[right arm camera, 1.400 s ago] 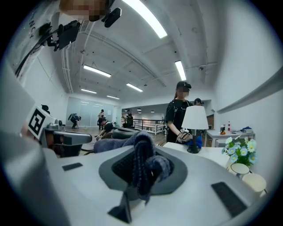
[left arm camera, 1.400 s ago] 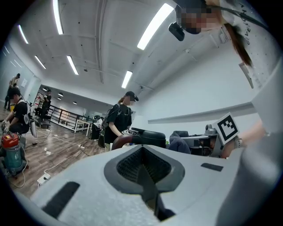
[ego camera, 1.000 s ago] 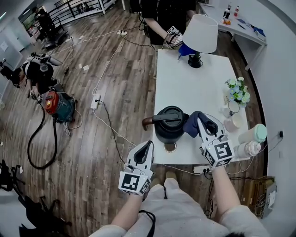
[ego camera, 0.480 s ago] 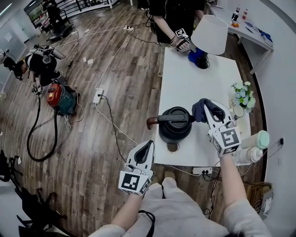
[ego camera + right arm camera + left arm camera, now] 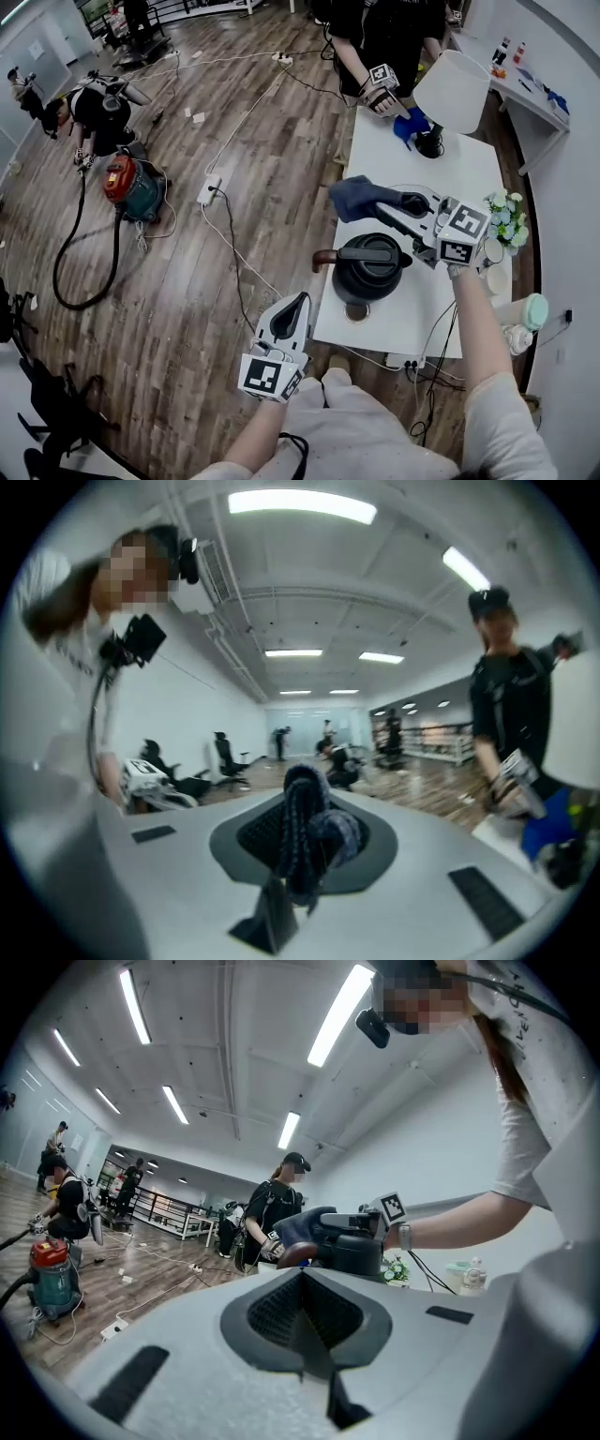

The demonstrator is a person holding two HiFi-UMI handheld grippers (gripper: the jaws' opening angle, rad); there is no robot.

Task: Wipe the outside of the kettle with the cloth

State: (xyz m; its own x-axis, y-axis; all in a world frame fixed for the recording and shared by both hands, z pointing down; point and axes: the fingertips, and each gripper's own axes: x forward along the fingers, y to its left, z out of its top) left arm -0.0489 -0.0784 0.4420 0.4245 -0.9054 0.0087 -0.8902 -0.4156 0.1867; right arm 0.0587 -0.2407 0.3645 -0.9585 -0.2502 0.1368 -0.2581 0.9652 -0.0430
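Since a second ago your right gripper [image 5: 405,201] has come off the right flank of the squat black round kettle [image 5: 373,272] and swung across above its lid. Its tongs are clamped on the crumpled dark blue cloth [image 5: 361,197], which bunches soft and ropey between them in the right gripper view. The cloth now sticks out over the left edge of the smooth white table [image 5: 464,178], beyond the kettle's handle. Can't tell if it's touching the kettle at all.

Your left gripper [image 5: 296,305] hangs low off the table over the wooden plank floor [image 5: 187,281], tongs pressed together on nothing.

The kettle sits near the table's front edge, with its brown-tipped handle pointing left and a small round disc [image 5: 356,312] just in front of it. On the right there's a bunch of flowers [image 5: 506,214], white cups [image 5: 493,253] and a mint-lidded bottle [image 5: 525,312], all apart from the kettle. At the far end a white lamp [image 5: 452,89] has a person in black [image 5: 375,28] standing by it.

On the floor, cables trail to a white power strip [image 5: 208,190] and a red and teal vacuum cleaner [image 5: 131,187].
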